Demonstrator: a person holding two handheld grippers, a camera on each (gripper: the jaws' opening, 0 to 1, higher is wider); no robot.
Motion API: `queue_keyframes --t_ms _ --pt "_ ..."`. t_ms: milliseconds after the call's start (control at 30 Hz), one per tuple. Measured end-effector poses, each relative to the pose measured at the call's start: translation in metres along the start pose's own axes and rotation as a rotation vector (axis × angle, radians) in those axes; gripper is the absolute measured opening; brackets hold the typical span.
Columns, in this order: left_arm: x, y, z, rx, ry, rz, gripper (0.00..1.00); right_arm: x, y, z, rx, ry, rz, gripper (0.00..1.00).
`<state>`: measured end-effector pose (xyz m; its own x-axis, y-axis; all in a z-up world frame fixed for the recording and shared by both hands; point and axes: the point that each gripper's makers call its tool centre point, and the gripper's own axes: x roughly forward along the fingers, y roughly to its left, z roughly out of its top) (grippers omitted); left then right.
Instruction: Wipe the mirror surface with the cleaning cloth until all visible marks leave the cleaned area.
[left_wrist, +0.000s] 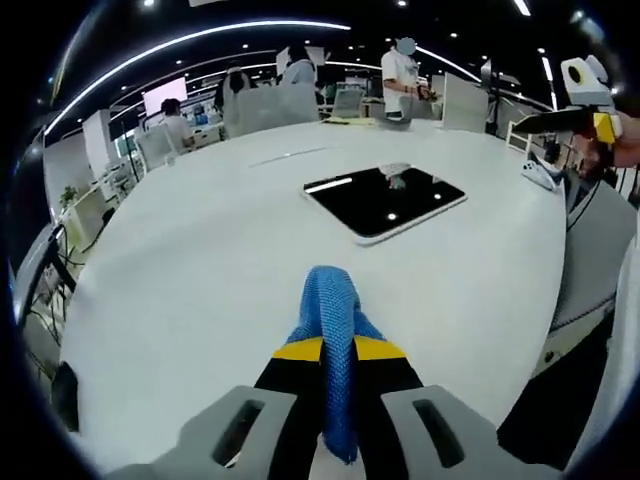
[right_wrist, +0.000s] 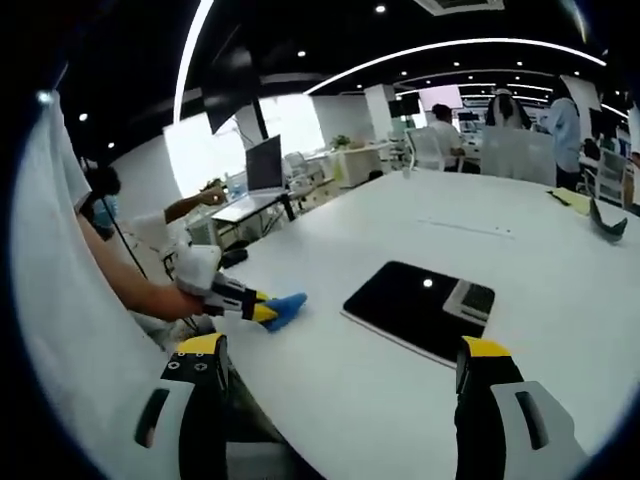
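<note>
A big white table (left_wrist: 200, 260) had lots of bare room on it. The mirror (left_wrist: 385, 200) lay flat near the middle, well away from the near edge, with open table all around it. It was a dark rectangle with a pale rim. In the left gripper view its long side ran from lower left up to the right. In the right gripper view the mirror (right_wrist: 420, 308) sat between the two jaws, farther out on the table.

The left gripper (left_wrist: 338, 345) had its jaws squeezed tight on the blue cleaning cloth (left_wrist: 330, 310). The cloth stuck out past the yellow tips and pointed toward the mirror, but did not touch it. In the right gripper view, this left gripper (right_wrist: 262, 308) sat by the table's near edge, with the cleaning cloth (right_wrist: 285, 308) on the table just beside the mirror's left end.

The right gripper (right_wrist: 340, 365) had its jaws spread wide, with nothing between them. It was held above the table edge.
</note>
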<state>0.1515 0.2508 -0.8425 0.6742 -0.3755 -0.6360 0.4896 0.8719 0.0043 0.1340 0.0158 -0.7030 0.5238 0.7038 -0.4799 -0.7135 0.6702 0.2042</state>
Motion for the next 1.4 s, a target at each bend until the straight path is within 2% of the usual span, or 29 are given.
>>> queue_keyframes --t_ms 133,500,733,967,1167,1267,1400 --pt "0.001 -0.004 -0.006 -0.001 0.001 -0.013 0.07 0.000 0.002 0.001 -0.001 0.002 -0.011 0.94" --pt "0.001 -0.003 -0.005 -0.020 -0.033 -0.039 0.08 -0.001 0.008 -0.001 0.005 0.003 -0.024 0.95" --pt "0.001 -0.004 -0.005 0.009 -0.034 -0.064 0.12 -0.004 0.006 -0.002 0.008 0.005 -0.032 0.95" --pt "-0.002 0.003 -0.007 0.039 -0.036 -0.076 0.22 -0.004 0.007 -0.002 0.007 0.008 -0.030 0.95" --pt "0.001 0.006 -0.005 0.074 -0.049 -0.117 0.28 -0.003 0.007 -0.002 0.004 0.013 -0.029 0.95" --pt "0.003 0.011 -0.003 0.086 -0.052 -0.116 0.38 -0.002 0.007 -0.002 0.004 0.014 -0.028 0.95" --pt "0.004 0.012 -0.002 0.098 -0.064 -0.131 0.43 0.001 0.006 -0.002 0.005 0.017 -0.027 0.95"
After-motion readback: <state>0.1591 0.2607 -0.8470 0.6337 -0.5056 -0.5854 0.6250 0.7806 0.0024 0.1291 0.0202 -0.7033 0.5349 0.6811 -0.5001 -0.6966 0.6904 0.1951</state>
